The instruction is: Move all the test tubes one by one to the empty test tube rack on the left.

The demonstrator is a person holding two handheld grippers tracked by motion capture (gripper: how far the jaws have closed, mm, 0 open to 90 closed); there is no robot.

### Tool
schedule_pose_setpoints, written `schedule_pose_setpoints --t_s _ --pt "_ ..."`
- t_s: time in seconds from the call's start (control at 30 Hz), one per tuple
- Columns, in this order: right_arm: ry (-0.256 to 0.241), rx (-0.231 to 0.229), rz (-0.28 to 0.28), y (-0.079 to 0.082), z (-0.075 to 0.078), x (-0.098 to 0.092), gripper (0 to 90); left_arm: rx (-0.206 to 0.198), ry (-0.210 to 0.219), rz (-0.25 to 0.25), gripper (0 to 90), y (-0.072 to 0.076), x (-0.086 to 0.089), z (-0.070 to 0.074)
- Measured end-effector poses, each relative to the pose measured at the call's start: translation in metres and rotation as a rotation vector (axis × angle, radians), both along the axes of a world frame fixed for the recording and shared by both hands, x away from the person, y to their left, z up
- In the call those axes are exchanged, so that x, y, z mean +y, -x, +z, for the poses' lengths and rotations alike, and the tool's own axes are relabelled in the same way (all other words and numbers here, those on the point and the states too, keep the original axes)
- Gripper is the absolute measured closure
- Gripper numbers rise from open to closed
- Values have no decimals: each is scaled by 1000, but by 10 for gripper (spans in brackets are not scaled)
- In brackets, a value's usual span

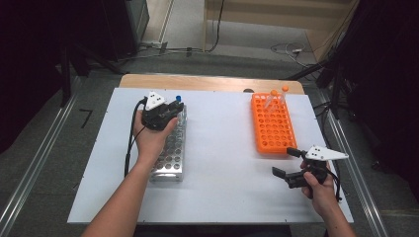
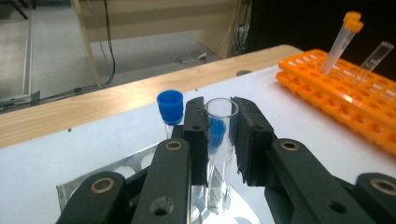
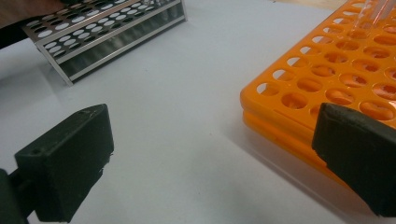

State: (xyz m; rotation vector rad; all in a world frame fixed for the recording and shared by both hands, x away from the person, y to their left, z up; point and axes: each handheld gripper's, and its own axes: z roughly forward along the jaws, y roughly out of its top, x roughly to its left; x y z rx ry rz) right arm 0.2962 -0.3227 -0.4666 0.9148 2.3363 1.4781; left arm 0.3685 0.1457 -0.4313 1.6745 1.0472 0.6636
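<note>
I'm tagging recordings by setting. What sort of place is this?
Probably a lab-style recording bench: an orange tube rack and a metal tube rack sit on a white table, with cables on the floor behind.

On the surface point(image 1: 222, 148) we see two racks well apart: the metal rack point(image 1: 170, 145) at the left, the plastic rack point(image 1: 272, 126) at the right. Our left gripper point(image 1: 174, 107) sits over the metal rack's far end, closed around an uncapped tube point(image 2: 220, 140) standing in it, just beside a capped tube point(image 2: 170, 106). Two capped tubes point(image 1: 276, 96) stand at the plastic rack's far end. Our right gripper point(image 1: 285, 162) lies just before that rack's near edge.
</note>
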Motion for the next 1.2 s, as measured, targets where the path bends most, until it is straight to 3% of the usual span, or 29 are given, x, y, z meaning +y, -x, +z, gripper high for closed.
schedule_pose_setpoints --t_s 0.13,0.27,0.37,0.6,0.93,1.2 --pt "1 5 2 0 0 1 0 28 -32 -4 768 1 -2 -1" --pt "5 4 1 -1 -1 1 0 75 -36 -3 764 0 -1 -3" --pt "1 9 1 -1 -2 1 0 96 -16 -13 746 -1 1 -3" --pt "-3 13 0 -2 -2 1 0 105 41 -28 542 5 5 3" --pt "-3 2 -32 -3 0 4 0 83 126 -94 133 32 3 13" --pt "-11 -16 -59 -9 4 7 0 78 135 -141 24 61 1 10"
